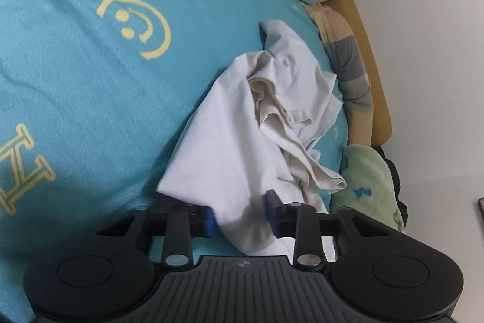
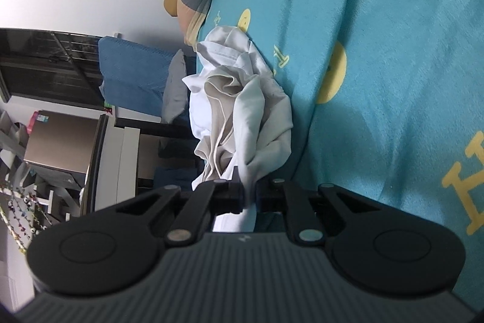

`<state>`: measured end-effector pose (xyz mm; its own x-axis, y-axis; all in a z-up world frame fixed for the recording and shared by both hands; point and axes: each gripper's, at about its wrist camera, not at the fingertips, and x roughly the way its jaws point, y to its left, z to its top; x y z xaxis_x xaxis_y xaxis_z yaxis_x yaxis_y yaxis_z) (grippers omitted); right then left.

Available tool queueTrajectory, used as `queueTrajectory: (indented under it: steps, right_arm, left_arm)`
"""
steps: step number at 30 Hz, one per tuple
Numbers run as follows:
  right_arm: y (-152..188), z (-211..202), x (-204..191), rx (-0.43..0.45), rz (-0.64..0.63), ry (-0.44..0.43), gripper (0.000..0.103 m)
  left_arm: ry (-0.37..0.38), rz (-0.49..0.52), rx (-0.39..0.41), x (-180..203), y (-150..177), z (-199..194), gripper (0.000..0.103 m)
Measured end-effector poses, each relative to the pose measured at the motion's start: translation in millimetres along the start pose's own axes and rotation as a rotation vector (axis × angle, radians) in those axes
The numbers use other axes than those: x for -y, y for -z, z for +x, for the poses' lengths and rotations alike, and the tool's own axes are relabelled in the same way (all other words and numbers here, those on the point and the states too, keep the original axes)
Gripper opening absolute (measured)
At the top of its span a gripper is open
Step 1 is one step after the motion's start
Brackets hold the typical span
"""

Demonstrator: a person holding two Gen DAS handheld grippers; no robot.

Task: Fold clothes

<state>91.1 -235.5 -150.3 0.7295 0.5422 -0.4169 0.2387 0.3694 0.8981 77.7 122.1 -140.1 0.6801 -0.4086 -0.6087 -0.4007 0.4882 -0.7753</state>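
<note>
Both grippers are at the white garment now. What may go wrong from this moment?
The left gripper has cloth between wide jaws, so the white garment may slip out when lifted. The right gripper pinches a bunched part, so it may hold several layers and fold unevenly. The garment lies near the blanket's edge and could slide off.

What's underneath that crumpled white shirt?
The white shirt lies on a turquoise blanket printed with yellow smiley faces and letters. The blanket shows all around it; whatever sits directly beneath the bunched cloth is covered and cannot be seen.
</note>
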Motion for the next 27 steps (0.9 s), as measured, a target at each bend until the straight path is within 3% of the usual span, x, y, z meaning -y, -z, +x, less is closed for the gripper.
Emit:
queueTrajectory:
  steps: [3, 9, 12, 19, 27]
  right_arm:
    - [-1.5, -1.4, -4.3, 0.008, -0.008, -0.003, 0.010]
    - [-4.6, -20.1, -22.9, 0.047, -0.040, -0.048, 0.010]
    - [8.1, -49.3, -27.9, 0.074, -0.059, -0.057, 0.009]
    - [44.9, -125.2, -34.3, 0.133, -0.092, -0.071, 0.009]
    - [87.5, -206.3, -36.1, 0.197, -0.096, -0.063, 0.009]
  left_arm:
    - [0.026, 0.018, 0.032, 7.6, -1.3, -4.3, 0.015]
    - [0.119, 0.098, 0.093, 40.4, 1.4, -28.2, 0.011]
    - [0.152, 0.142, 0.104, 58.4, 10.6, -46.2, 0.010]
    - [0.239, 0.203, 0.045, 76.4, 46.4, -106.5, 0.010]
    - [0.221, 0.213, -0.015, 46.8, 111.7, -177.6, 0.010]
